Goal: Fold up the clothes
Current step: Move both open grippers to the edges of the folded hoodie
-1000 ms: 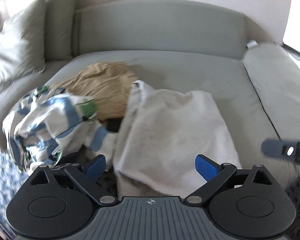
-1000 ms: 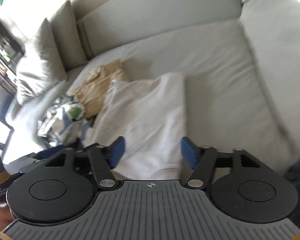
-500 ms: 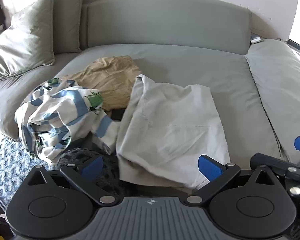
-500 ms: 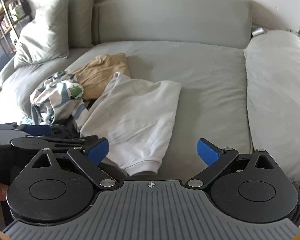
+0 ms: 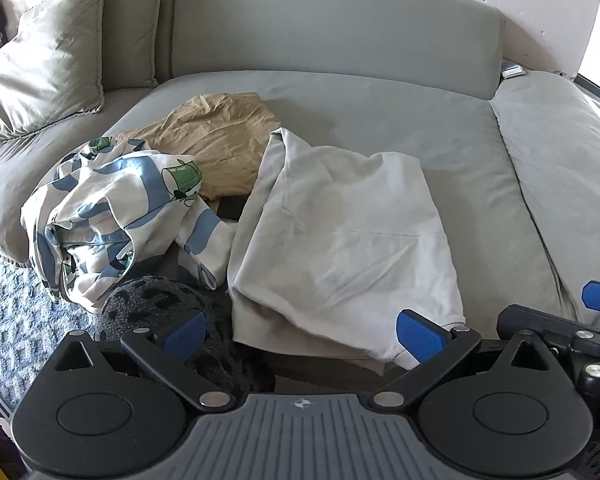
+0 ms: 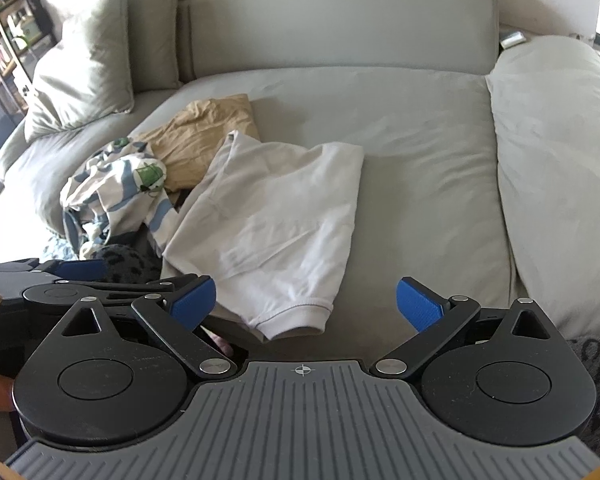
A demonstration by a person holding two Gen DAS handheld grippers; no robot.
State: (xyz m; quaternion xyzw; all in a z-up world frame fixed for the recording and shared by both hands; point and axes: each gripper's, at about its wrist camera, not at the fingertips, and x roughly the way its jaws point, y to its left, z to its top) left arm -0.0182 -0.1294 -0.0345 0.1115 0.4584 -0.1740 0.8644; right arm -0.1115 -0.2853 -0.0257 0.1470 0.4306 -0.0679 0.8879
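Observation:
A cream-white garment [image 5: 340, 236] [image 6: 268, 224] lies roughly folded on the grey sofa seat [image 5: 380, 112] [image 6: 420, 168], its hem toward me. To its left sit a crumpled tan garment [image 5: 220, 136] [image 6: 204, 132] and a bunched white garment with blue and green print [image 5: 112, 208] [image 6: 116, 184]. My left gripper [image 5: 300, 334] is open, held just short of the cream garment's near edge, nothing between its fingers. My right gripper [image 6: 306, 306] is open too, hovering just before the hem with nothing held. The right gripper also shows at the left wrist view's right edge [image 5: 596, 304].
Green-grey cushions [image 5: 48, 68] [image 6: 88, 76] lean at the sofa's back left. A thick seat cushion [image 6: 560, 168] fills the right side. A dark spotted fabric [image 5: 160, 304] lies at the front edge, over a patterned blue rug [image 5: 12, 312]. Shelves [image 6: 4, 12] stand far left.
Both grippers have drawn back from the cream garment and steadied. The right gripper's jaws have opened wider than a second ago. The clothes have not shifted.

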